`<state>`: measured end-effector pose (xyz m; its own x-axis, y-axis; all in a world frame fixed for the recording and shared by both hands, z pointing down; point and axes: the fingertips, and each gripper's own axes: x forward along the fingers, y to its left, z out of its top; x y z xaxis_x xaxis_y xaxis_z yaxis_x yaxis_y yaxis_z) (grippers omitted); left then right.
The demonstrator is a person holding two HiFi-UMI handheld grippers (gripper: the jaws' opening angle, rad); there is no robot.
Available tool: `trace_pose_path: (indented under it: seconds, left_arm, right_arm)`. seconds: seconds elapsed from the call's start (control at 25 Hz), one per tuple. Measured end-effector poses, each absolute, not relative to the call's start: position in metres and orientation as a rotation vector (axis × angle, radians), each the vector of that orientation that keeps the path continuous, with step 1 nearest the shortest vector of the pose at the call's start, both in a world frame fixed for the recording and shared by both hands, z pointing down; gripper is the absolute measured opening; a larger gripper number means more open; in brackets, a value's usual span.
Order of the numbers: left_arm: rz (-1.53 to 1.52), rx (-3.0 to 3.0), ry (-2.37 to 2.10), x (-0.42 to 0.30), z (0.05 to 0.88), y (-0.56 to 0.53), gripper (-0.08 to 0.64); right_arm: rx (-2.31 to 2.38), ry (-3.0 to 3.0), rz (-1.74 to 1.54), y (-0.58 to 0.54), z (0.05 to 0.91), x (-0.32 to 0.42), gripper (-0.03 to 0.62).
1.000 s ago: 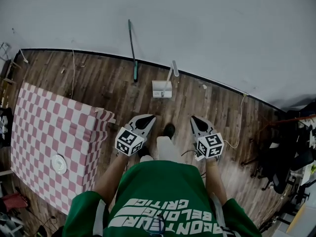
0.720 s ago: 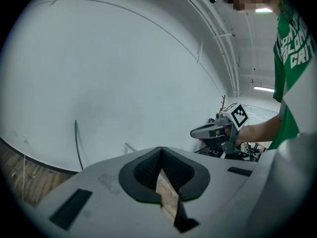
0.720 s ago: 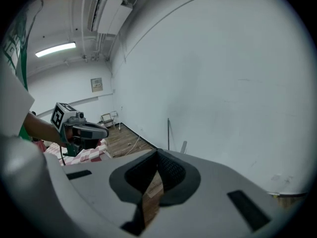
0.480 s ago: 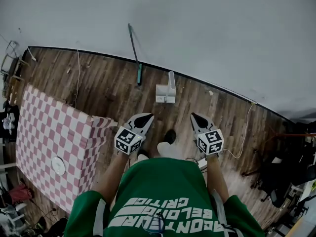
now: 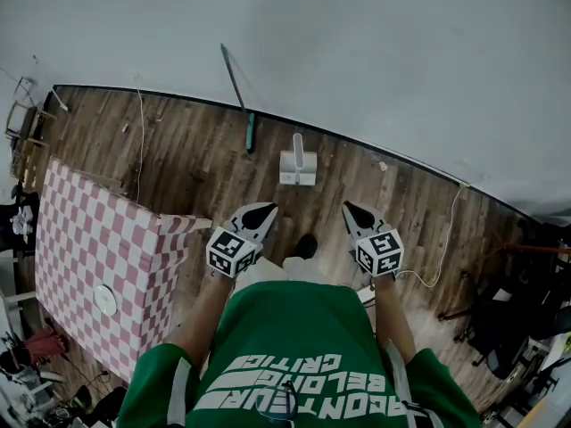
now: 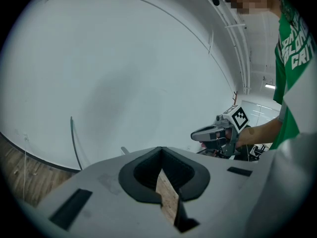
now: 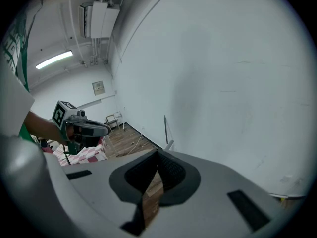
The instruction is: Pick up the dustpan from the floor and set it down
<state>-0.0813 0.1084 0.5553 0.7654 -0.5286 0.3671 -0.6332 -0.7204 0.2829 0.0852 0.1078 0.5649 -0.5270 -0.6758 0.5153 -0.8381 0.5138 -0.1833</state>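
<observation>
White dustpan (image 5: 297,165) sits on the wooden floor (image 5: 196,159) by the wall (image 5: 375,43), well apart from the left gripper (image 5: 260,212) and right gripper (image 5: 355,212), both empty with jaws pressed together, so I judge the approach is in hand, and next one gripper must spread its jaws and reach the handle (image 5: 298,143).

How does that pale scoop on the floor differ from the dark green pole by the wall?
The pale grey dustpan is short and boxy, with a stubby handle sticking up; the dark green pole is long and thin. The dustpan sits on the wooden floor; the pole stands on its foot and leans on the white wall. The dustpan lies straight ahead, the pole further left. Both are near the wall.
</observation>
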Motion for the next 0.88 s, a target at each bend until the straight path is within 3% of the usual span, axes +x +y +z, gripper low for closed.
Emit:
trace_pose_path:
  seconds: [0.88]
  left_arm:
    - [0.352, 2.565, -0.768, -0.104, 0.572, 0.004, 0.003]
  right_arm:
    - [1.363, -2.289, 0.636, 0.033, 0.57, 0.068, 0.006]
